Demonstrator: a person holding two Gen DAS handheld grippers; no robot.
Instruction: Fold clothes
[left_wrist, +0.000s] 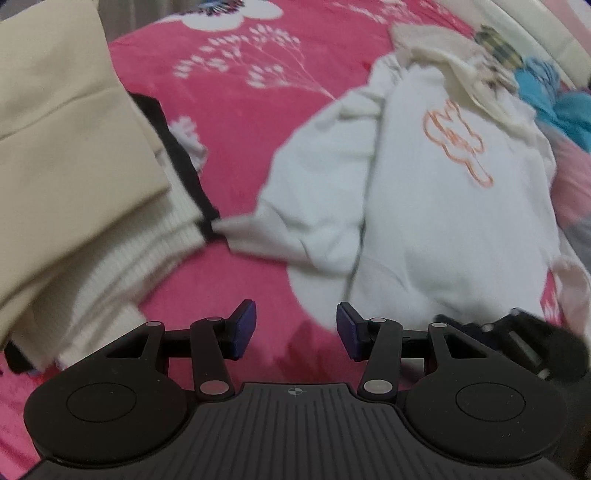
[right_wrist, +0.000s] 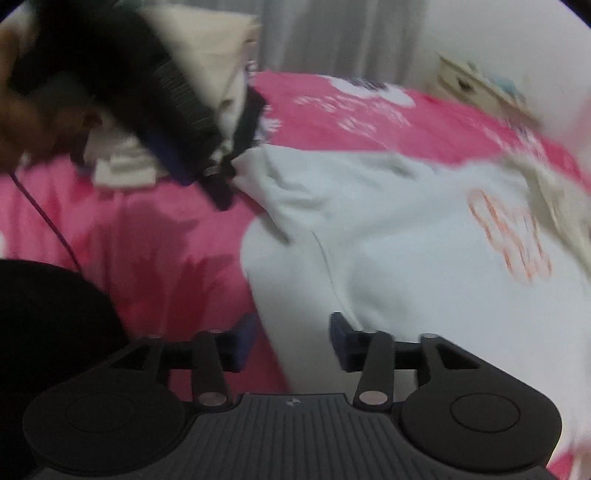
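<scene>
I see my left gripper (left_wrist: 295, 328) spread, empty above the pink bedspread (left_wrist: 236, 110). My right gripper (right_wrist: 293, 341) is spread too, at the white sweatshirt's (left_wrist: 436, 206) hem. Sweatshirt lies rumpled on the bedspread, folded pile (left_wrist: 66, 166) to its left.

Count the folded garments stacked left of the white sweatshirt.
3 visible: beige garment on top, cream ribbed knit under it, black piece at the stack's right edge. More may be hidden.

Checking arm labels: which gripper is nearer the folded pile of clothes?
Left. The left gripper hovers right beside the pile; the right gripper is farther off, over the white sweatshirt edge.
</scene>
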